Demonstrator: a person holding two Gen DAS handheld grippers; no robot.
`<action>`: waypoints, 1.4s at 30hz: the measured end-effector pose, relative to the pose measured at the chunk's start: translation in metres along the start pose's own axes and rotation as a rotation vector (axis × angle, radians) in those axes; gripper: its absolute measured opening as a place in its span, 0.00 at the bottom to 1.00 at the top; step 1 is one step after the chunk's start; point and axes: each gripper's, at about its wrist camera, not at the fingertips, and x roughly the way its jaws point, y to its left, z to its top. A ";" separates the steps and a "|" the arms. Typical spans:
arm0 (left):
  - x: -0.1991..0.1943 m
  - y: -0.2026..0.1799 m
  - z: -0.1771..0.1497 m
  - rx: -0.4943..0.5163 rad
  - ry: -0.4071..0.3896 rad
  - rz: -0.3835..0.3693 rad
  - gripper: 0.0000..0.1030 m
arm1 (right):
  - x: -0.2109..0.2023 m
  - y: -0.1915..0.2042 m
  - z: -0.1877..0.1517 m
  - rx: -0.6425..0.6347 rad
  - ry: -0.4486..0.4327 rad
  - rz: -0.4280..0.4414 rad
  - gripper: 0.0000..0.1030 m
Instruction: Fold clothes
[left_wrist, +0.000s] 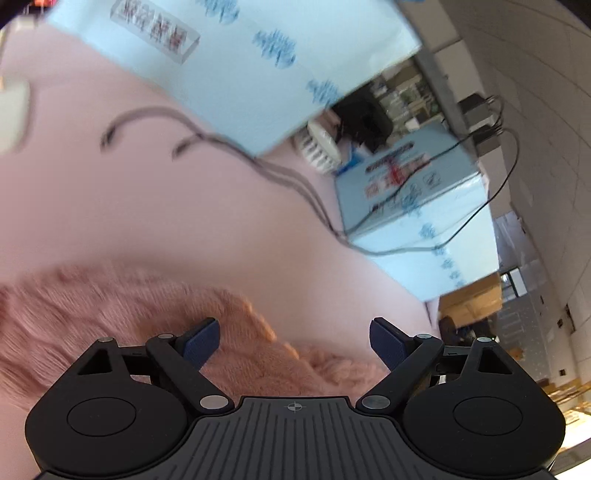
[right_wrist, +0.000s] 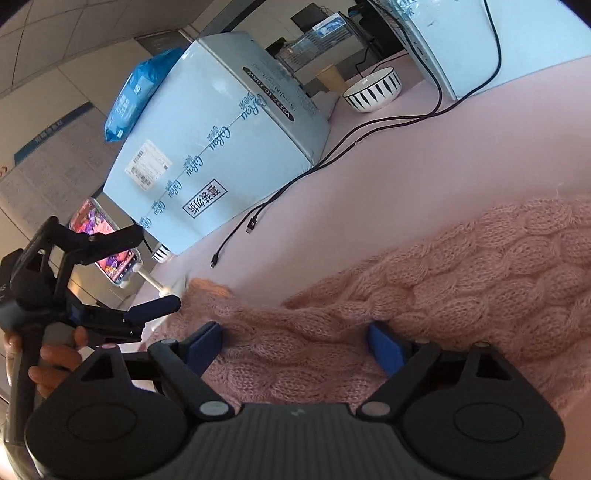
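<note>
A pink cable-knit sweater (right_wrist: 443, 280) lies on the pink table (right_wrist: 443, 155). In the right wrist view my right gripper (right_wrist: 295, 345) is open, its blue pads on either side of a fold of the knit, just above it. My left gripper (right_wrist: 147, 273) shows at the left of that view, held in a hand, open beside the sweater's end. In the left wrist view the left gripper (left_wrist: 293, 343) is open and empty above the sweater (left_wrist: 110, 325), which is blurred.
Light blue cartons (right_wrist: 218, 147) stand at the back of the table, with a second one (right_wrist: 454, 40) at the right. A black-and-white bowl (right_wrist: 371, 90) sits between them. Black cables (right_wrist: 332, 155) run across the table. A phone on a stand (right_wrist: 107, 247) is at the left.
</note>
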 end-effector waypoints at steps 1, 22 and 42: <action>0.007 0.002 0.003 -0.006 0.004 0.013 0.88 | -0.005 -0.003 -0.002 0.017 -0.012 0.014 0.85; 0.070 -0.071 -0.046 0.147 0.169 -0.076 0.88 | -0.176 -0.142 -0.011 0.576 -0.254 -0.248 0.97; 0.102 -0.075 -0.069 0.239 0.199 0.005 0.88 | -0.136 -0.123 -0.010 0.634 -0.443 -0.262 0.91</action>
